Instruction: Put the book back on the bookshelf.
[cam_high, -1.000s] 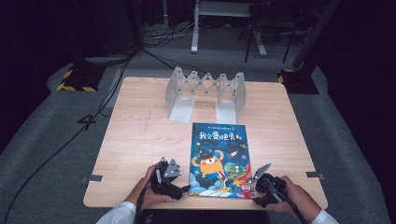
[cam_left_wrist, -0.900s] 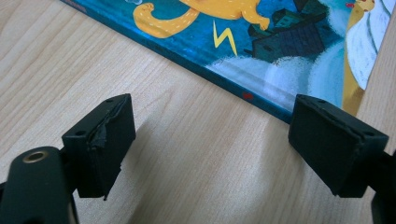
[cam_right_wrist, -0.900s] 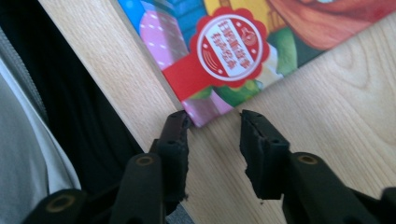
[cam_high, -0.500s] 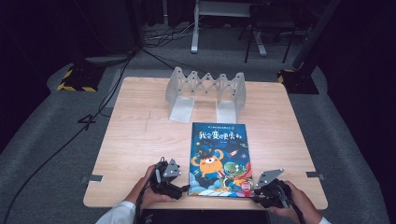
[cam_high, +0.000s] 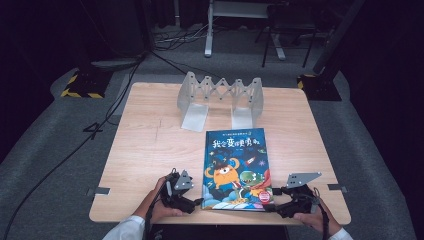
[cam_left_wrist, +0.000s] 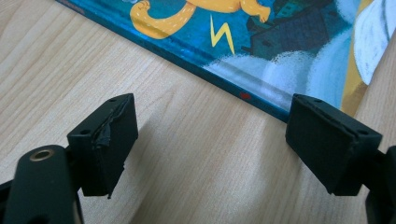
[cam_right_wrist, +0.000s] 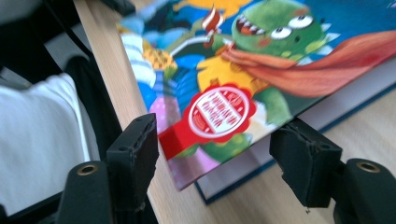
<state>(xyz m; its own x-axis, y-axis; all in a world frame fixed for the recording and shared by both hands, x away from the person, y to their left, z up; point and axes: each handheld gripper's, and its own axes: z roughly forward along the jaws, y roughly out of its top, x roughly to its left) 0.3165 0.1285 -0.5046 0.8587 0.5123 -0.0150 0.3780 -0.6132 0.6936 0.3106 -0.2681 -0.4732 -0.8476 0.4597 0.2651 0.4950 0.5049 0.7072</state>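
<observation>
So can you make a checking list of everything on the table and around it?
Surface: light wooden table, bare apart from two things.
Job's things: picture book lying flat near the front edge; in the right gripper view its front cover corner is lifted off the pages.
Clutter: grey folding book rack at the back.
Grippers: left gripper open beside the book's left corner, touching nothing; right gripper has just been opening, cover corner between its jaws, not pinched.
Cables: black cable across the floor, more behind.
Surroundings: dark room, grey carpet, striped stand foot.
</observation>
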